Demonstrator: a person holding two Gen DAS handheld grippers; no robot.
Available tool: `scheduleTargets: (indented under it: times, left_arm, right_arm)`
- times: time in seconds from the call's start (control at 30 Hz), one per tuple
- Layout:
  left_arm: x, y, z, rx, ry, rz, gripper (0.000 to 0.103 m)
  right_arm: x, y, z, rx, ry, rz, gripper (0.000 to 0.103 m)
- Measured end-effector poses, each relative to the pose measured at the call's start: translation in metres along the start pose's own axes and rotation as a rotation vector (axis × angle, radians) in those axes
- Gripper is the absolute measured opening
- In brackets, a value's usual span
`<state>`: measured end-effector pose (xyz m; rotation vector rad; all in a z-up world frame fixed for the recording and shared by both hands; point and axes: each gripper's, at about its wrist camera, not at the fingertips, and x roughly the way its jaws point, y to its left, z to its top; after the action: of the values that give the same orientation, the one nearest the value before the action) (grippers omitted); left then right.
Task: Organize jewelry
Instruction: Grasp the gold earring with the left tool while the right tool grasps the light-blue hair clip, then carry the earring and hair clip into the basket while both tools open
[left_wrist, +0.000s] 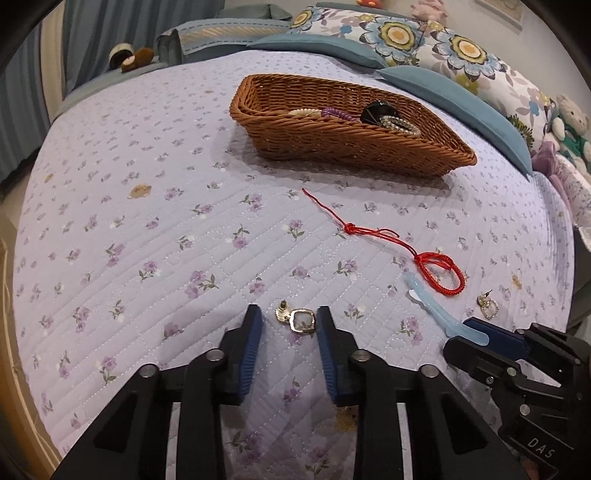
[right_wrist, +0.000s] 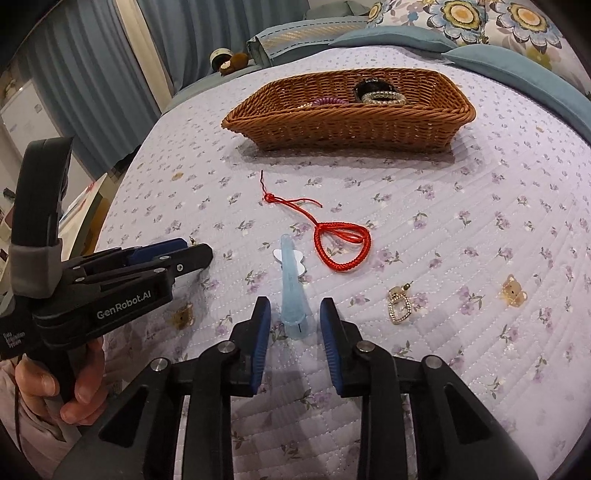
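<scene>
My left gripper (left_wrist: 290, 317) stands part open over the bedspread (left_wrist: 147, 221), its blue pads either side of a gold earring (left_wrist: 297, 320) that lies flat on the quilt between them; the pads do not press on it, and nothing is held; my right gripper (right_wrist: 295, 308) is likewise part open, its pads flanking the wide end of a pale blue hair clip (right_wrist: 292, 291) with a gap on each side, so it too grips nothing; the clip points away from me toward the basket (right_wrist: 347, 122); just beyond the clip lies a red cord bracelet (right_wrist: 341, 245), its loop near the clip's tip and its knotted tail trailing toward the basket; a second gold earring (right_wrist: 399, 304) rests to the right of my right gripper, and near it a small bear-shaped piece (right_wrist: 513, 290); the wicker basket sits well beyond, already holding bracelets and a dark round piece; my hand (right_wrist: 55, 387) grips the left tool's handle.
</scene>
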<state>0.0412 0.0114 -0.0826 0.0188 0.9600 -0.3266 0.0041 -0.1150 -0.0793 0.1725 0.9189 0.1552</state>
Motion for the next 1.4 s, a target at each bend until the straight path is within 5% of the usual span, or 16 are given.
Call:
scheduleTargets:
  times: [0.37, 0.43, 1.03, 1.4]
  left_arm:
    - [0.007, 0.002, 0.005, -0.012, 0.012, -0.024, 0.025]
    - [0.007, 0.001, 0.005, -0.004, 0.01, -0.017, 0.025]
    - [-0.028, -0.005, 0.009, 0.023, -0.105, -0.066, 0.021]
    - [-0.07, -0.005, 0.079, 0.042, -0.256, -0.146, 0.021]
  right_arm:
    - [0.002, -0.001, 0.001, 0.001, 0.008, 0.009, 0.025]
    - [0.001, 0.0, 0.001, -0.007, 0.006, 0.003, 0.016]
    - [-0.027, 0.003, 0.005, -0.016, -0.1, 0.029, 0.015]
    - [-0.074, -0.018, 0.092, -0.019, -0.289, -0.046, 0.015]
